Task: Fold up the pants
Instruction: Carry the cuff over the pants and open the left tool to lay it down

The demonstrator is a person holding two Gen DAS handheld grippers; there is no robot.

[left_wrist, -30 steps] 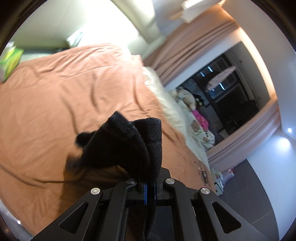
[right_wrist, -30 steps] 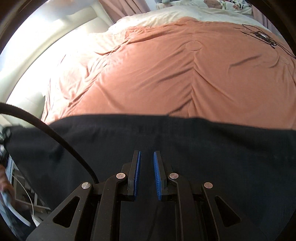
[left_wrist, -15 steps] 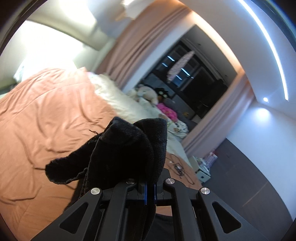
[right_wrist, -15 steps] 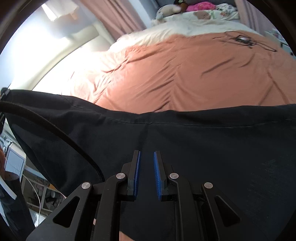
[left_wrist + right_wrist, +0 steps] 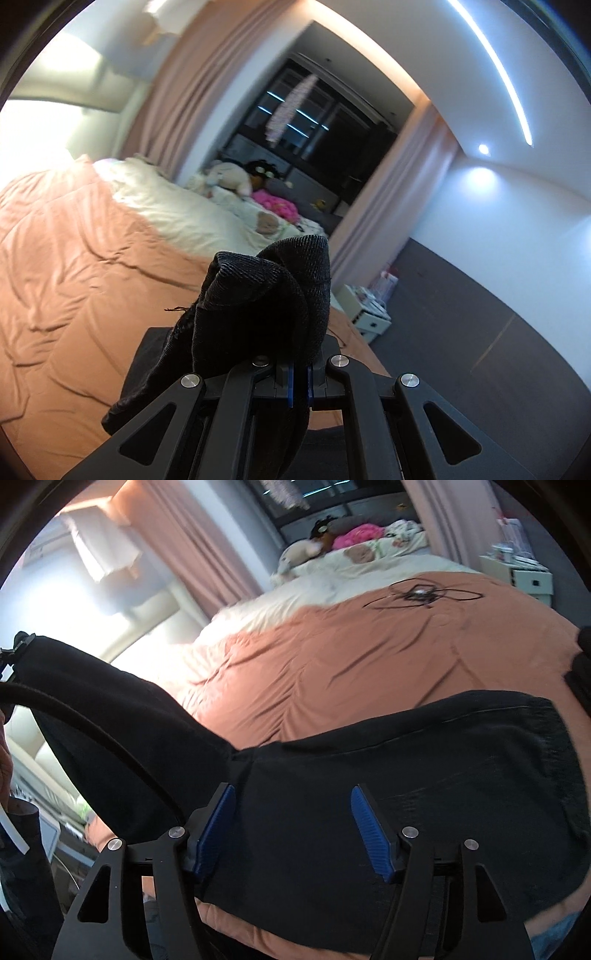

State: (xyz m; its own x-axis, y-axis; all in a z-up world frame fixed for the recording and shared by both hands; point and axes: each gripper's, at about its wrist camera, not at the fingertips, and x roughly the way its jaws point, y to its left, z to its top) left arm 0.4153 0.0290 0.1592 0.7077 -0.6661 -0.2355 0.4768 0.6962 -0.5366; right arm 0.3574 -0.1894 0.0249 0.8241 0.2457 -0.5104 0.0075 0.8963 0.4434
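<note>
Left wrist view: the left claw (image 5: pixel 299 384), blue pads nearly together, is clamped on a bunched end of the black pants (image 5: pixel 266 302), lifted clear above the bed (image 5: pixel 74 277) w/ its orange duvet; loose fabric droops from the claw's left side down toward the duvet. Stuffed toys (image 5: pixel 236 177) sit at the far side by the dark window (image 5: pixel 325 133), well apart from the work. Right wrist view: the right claw (image 5: pixel 293 830) stands wide open, nothing betw. its pads, hovering just over the pants (image 5: pixel 406 794), whose main body lies spread on the bed (image 5: pixel 369 657) directly ahead of and under the claw. The garment's long axis runs left-right across this view, its left end rising off the bed to the frame's edge; whether that's the end the left claw holds can't be confirmed here. A tangle of black cable (image 5: pixel 421 592) lies farther back on the duvet, apart from the pants. Judgement: the right claw is nearer the flat portion, so a short drop fwd would seat cloth betw. the pads for the next fold.
</note>
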